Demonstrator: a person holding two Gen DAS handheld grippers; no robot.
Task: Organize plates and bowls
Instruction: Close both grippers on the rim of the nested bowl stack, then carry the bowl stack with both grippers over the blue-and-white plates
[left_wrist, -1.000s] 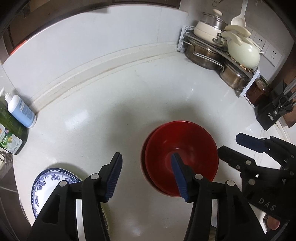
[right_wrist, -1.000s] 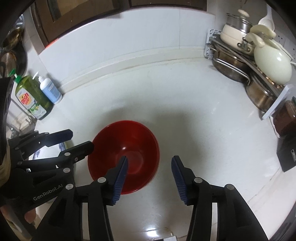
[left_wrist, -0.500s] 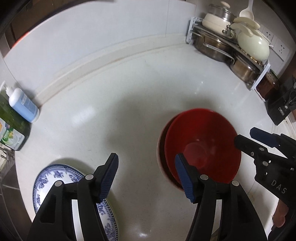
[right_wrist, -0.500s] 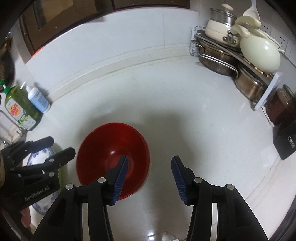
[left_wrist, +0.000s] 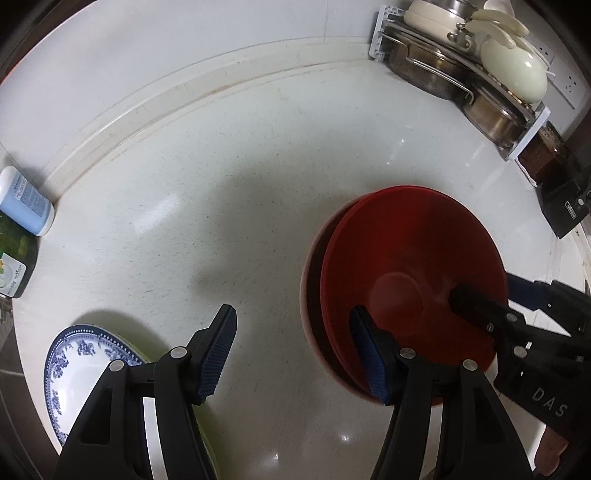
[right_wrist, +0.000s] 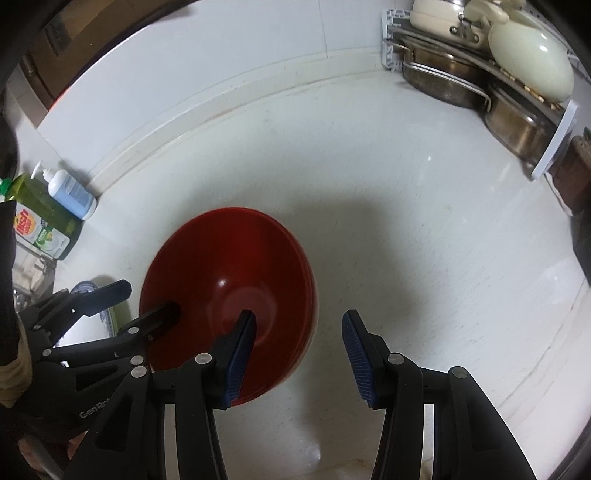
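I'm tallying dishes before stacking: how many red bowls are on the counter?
At least 2: one glossy red bowl nested in another whose rim shows at its left edge, mid-counter. More could be hidden underneath.

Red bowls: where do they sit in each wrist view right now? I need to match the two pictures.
Left wrist view: red bowls right of centre, behind the right-hand jaw.
Right wrist view: red bowls left of centre, behind the left-hand jaw.
Shared landmark: the pot rack at the top right corner of the counter in both.
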